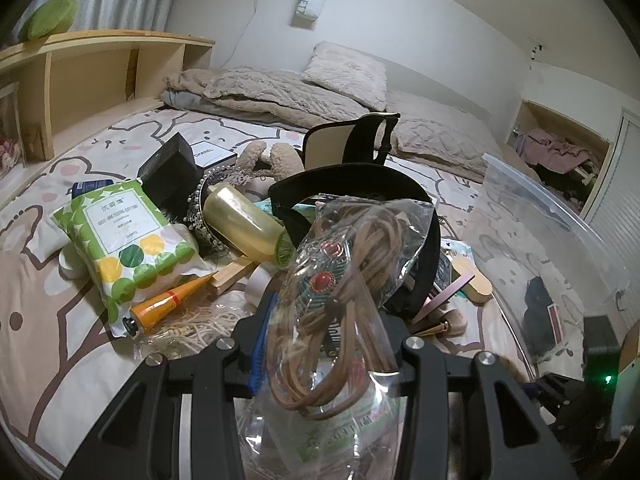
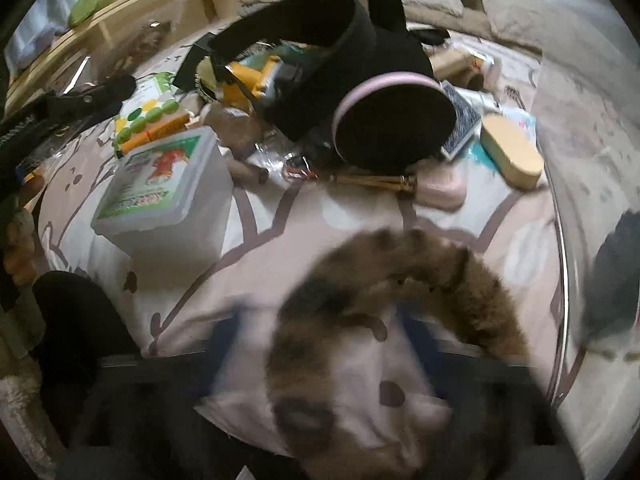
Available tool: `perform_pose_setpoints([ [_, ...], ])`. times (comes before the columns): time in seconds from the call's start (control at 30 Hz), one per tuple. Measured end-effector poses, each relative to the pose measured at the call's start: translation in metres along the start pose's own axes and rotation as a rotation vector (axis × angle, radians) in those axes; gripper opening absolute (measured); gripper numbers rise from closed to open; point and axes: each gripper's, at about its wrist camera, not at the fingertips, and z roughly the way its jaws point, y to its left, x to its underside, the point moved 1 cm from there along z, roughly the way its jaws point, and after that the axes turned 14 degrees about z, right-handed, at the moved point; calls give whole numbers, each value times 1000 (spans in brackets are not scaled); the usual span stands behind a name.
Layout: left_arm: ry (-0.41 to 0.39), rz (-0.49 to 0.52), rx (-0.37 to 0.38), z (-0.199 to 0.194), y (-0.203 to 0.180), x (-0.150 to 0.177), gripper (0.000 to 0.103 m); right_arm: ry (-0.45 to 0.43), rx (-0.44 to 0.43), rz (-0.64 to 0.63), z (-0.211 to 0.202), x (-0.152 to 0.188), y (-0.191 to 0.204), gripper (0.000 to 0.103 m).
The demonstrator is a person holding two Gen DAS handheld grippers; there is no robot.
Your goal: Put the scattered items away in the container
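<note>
The left gripper, at the bottom centre of its view, is clenched on a clear plastic packet that holds coiled brown cords and a red-stoned ornament; the packet stands up between the two black arms and hides the fingertips. Just behind it lies a black band curved over the pile of scattered items on the bed: a green-dotted cotton pack at centre left, an orange tube beside it, a yellowish bottle behind. At the right edge stands the clear container, with dark things at its bottom. In the right wrist view the right gripper is heavily blurred at the bottom; its jaws stand released and wide, pressing on nothing. A furry brown ring-shaped item lies over the sheet between and above them. A white lidded box sits at centre left.
</note>
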Motion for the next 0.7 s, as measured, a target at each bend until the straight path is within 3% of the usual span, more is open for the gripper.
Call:
perform_pose_setpoints([
  [0.17, -2, -5, 7, 0, 2, 1, 42, -2, 51, 27, -6, 4, -2, 100],
  [0.37, 0, -12, 8, 0, 2, 1, 42, -64, 90, -33, -22, 22, 16, 98],
  [0.5, -3, -14, 10, -1, 3, 1, 42, -88, 129, -109, -19, 37, 36, 78],
  [0.57, -1, -13, 9, -1, 3, 1, 42, -96, 188, -163, -12, 44, 45, 60],
  [0.7, -1, -14, 8, 0, 3, 2, 42, -92, 263, -212, 1, 50, 49, 47],
])
